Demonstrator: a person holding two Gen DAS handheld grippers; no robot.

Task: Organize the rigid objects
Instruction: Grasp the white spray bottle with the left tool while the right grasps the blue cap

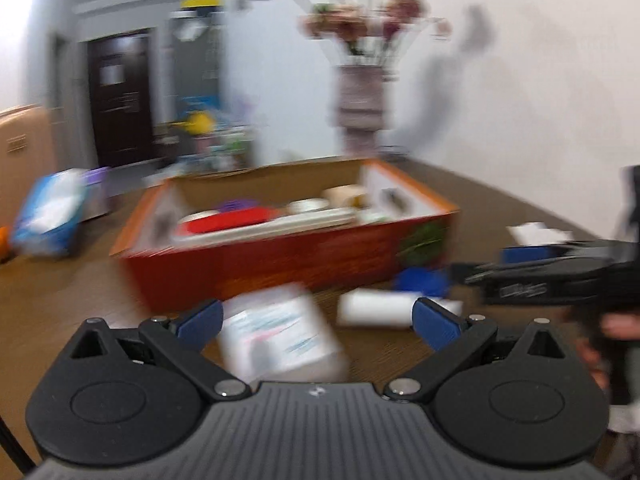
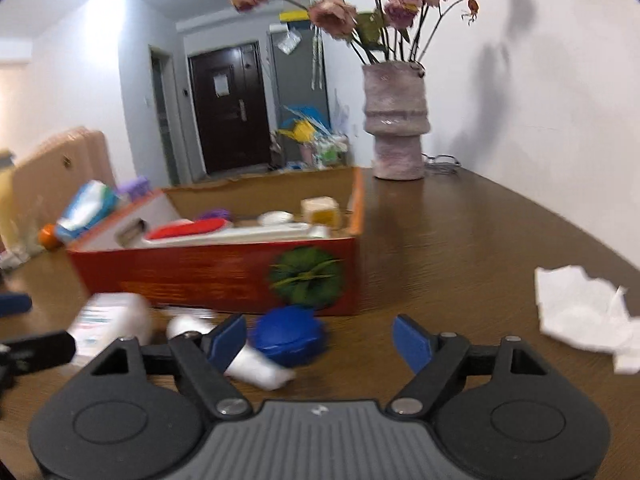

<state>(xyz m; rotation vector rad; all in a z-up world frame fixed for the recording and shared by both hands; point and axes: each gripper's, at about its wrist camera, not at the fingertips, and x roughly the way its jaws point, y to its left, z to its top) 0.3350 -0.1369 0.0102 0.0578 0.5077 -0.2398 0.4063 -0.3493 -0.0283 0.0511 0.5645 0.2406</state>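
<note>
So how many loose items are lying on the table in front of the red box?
3: a white carton at left, a white tube in the middle, a blue round container beside it. More may be hidden.

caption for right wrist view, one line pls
Open right gripper approaching round blue plastic lid and white tube before red cardboard box.

Glossy wood table [image 2: 460, 240], cardboard box [image 2: 208, 272]

I'm in a home: my wooden table [image 2: 480, 240] carries a vase [image 2: 396, 120] of dried roses, and past it a hallway leads to a dark front door [image 2: 230, 108], with a sofa [image 2: 60, 160] nearby.
</note>
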